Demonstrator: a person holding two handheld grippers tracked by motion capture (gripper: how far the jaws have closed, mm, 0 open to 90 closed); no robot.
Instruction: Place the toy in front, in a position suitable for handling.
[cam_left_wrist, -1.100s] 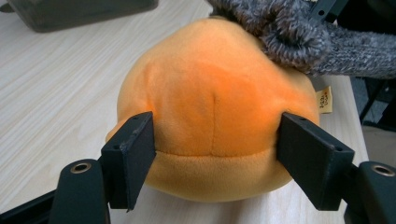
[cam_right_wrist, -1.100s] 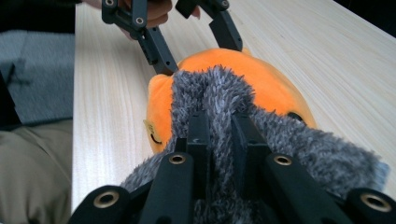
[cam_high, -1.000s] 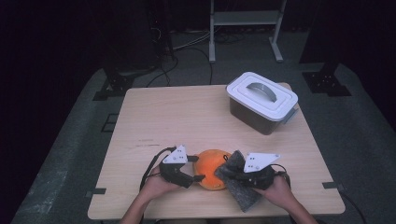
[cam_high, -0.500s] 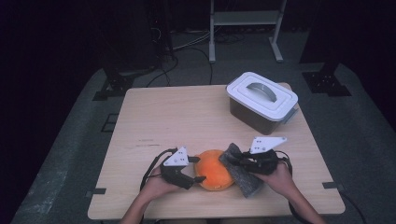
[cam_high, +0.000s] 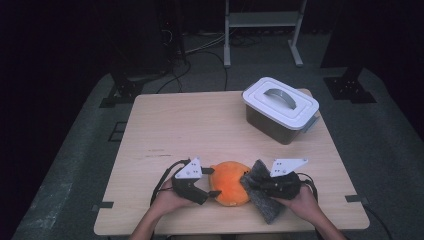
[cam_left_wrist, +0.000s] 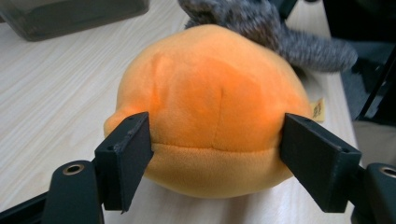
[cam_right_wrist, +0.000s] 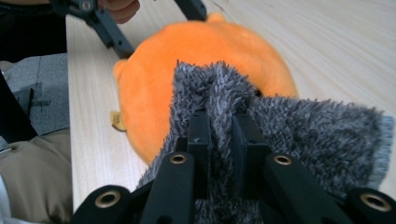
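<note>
Item: orange plush (cam_high: 230, 182), near table (cam_high: 200, 125) edge, braced between left gripper (cam_left_wrist: 215, 154) jaws, which had just widened. Right gripper (cam_right_wrist: 219, 126) clamped grey cloth (cam_right_wrist: 299, 135) against plush. Advice: wipe lightly, brace firmly.

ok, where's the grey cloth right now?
High view: the grey cloth is at the table's near edge, right of centre, pinched in the right gripper and pressed against the right side of the orange plush.
</note>
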